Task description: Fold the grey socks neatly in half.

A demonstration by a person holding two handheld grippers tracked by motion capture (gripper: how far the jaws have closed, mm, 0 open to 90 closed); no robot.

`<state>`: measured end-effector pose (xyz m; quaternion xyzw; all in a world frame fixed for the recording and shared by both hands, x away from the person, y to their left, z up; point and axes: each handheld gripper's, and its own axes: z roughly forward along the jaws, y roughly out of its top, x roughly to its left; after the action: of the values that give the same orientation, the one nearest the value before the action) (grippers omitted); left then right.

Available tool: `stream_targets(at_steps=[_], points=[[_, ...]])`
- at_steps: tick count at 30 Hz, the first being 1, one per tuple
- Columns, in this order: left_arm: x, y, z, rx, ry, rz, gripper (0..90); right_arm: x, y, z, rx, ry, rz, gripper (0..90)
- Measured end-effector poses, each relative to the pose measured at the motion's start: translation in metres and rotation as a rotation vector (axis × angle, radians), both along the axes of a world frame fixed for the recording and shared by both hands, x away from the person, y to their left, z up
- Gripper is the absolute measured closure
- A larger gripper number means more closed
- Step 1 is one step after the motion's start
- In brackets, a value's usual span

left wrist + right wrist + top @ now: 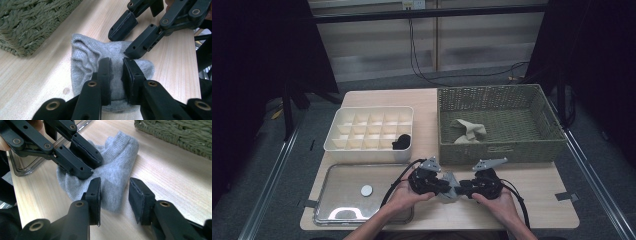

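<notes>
A grey sock [451, 185] lies crumpled on the wooden table near the front edge, between my two hands. My left gripper [445, 185] comes in from the left. In the left gripper view it [116, 65] is shut on a raised fold of the sock [85, 57]. My right gripper [460, 188] faces it from the right. In the right gripper view its jaws [115, 187] stand open astride the sock's near edge [120, 152], pads apart from the cloth. The left gripper [94, 168] pinches the sock at upper left there.
A green wicker basket [497, 150] with a beige cloth [469, 131] stands just behind the grippers. A white compartment box [372, 150] holds a black rolled item [402, 141]. A clear tray [337, 212] with a white disc [366, 190] lies front left.
</notes>
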<state>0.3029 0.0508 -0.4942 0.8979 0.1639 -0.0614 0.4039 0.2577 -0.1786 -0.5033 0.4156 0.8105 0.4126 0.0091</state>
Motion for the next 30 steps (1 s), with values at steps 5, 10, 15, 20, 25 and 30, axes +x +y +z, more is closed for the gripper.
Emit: stream_targets(at_steps=[5, 10, 15, 20, 25, 30], points=[[0.0, 0.0, 0.0, 0.01, -0.004, -0.001, 76.8, -0.004, 0.004, 0.002, -0.029, -0.02, -0.029, 60.6], [0.0, 0.0, -0.001, -0.009, -0.002, 0.005, 77.1, -0.002, 0.003, -0.001, 0.03, 0.052, -0.035, 72.5], [-0.001, 0.0, -0.001, -0.005, -0.001, 0.01, 77.6, -0.001, 0.001, 0.0, 0.069, 0.061, -0.053, 79.7], [0.0, 0.0, -0.001, -0.003, 0.0, 0.005, 77.9, -0.002, -0.001, 0.006, 0.105, 0.04, -0.058, 81.6], [-0.002, -0.001, -0.001, 0.003, -0.003, 0.017, 78.3, -0.002, 0.0, 0.011, 0.16, 0.042, -0.063, 82.5], [-0.004, -0.001, -0.001, 0.006, -0.019, 0.026, 78.2, -0.002, 0.0, 0.011, 0.17, 0.037, -0.063, 82.9]])
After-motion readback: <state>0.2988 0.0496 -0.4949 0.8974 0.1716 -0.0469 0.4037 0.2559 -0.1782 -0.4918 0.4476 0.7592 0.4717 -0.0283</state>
